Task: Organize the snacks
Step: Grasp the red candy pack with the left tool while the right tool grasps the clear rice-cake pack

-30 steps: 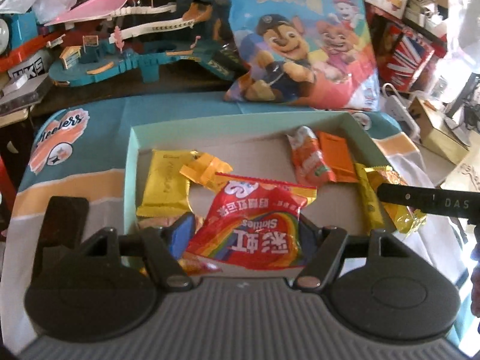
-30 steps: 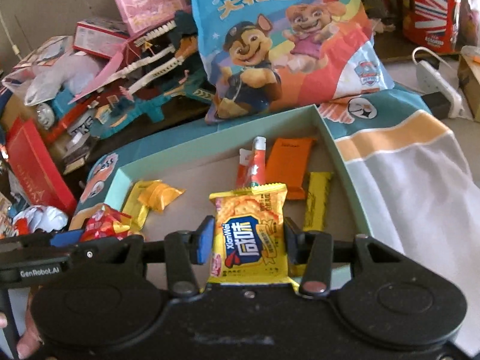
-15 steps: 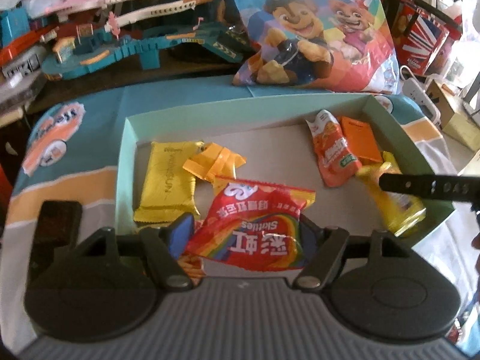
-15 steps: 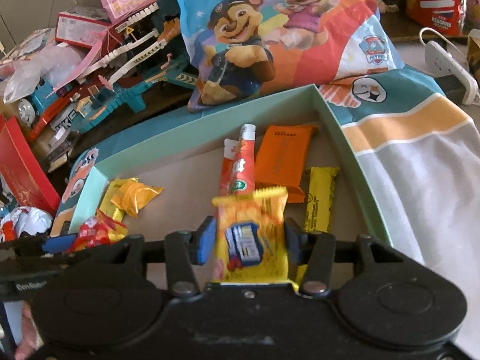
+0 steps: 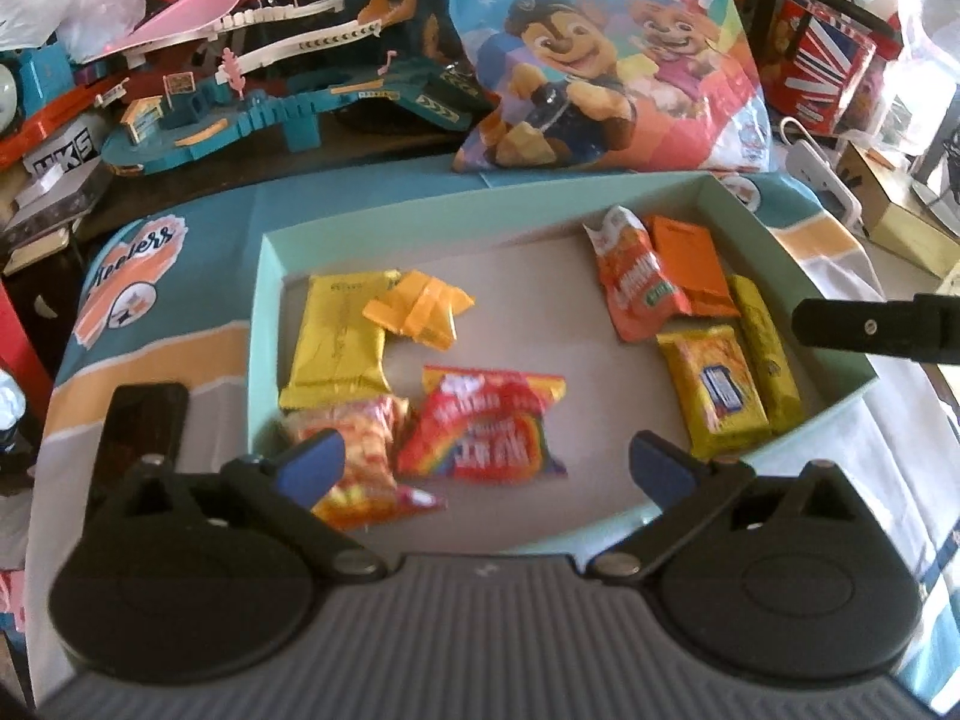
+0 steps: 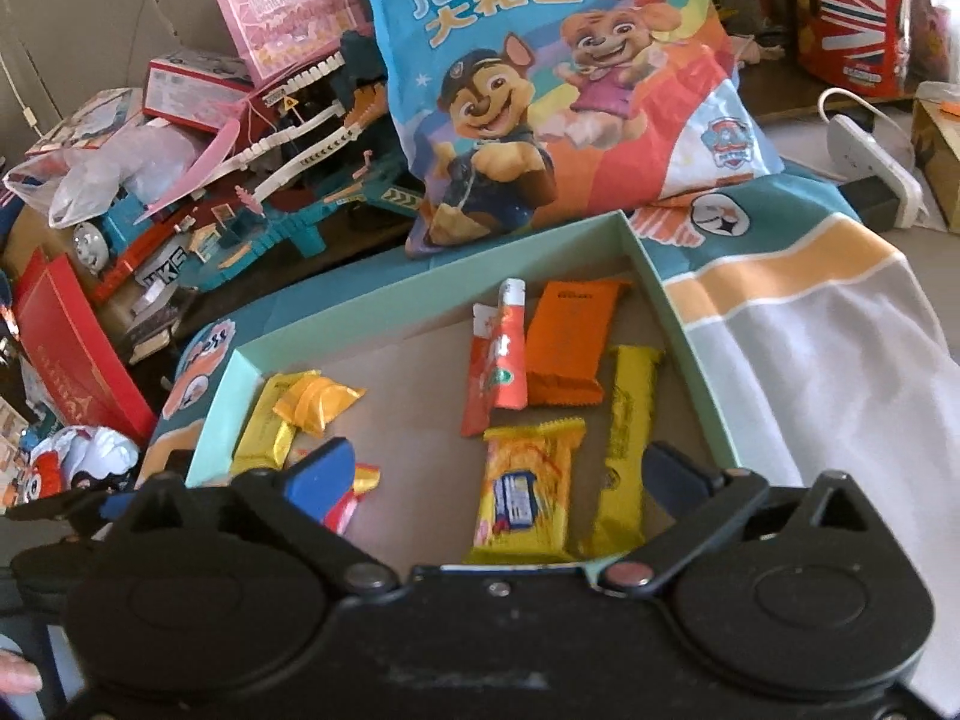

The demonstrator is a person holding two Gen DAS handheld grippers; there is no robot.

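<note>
Both the left gripper (image 5: 486, 462) and right gripper (image 6: 501, 471) gape wide, holding nothing. The snacks lie in the mint tray (image 5: 267, 276); the rainbow candy bag (image 5: 483, 426) at six o'clock, the cartoon bag (image 5: 600, 60) beyond at twelve.

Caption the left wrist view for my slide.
Open left tool above the rainbow candy bag lying in the mint box among other snack packets.

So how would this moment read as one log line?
left gripper: open | right gripper: open | Skittles bag, yellow cracker pack: in box
</note>
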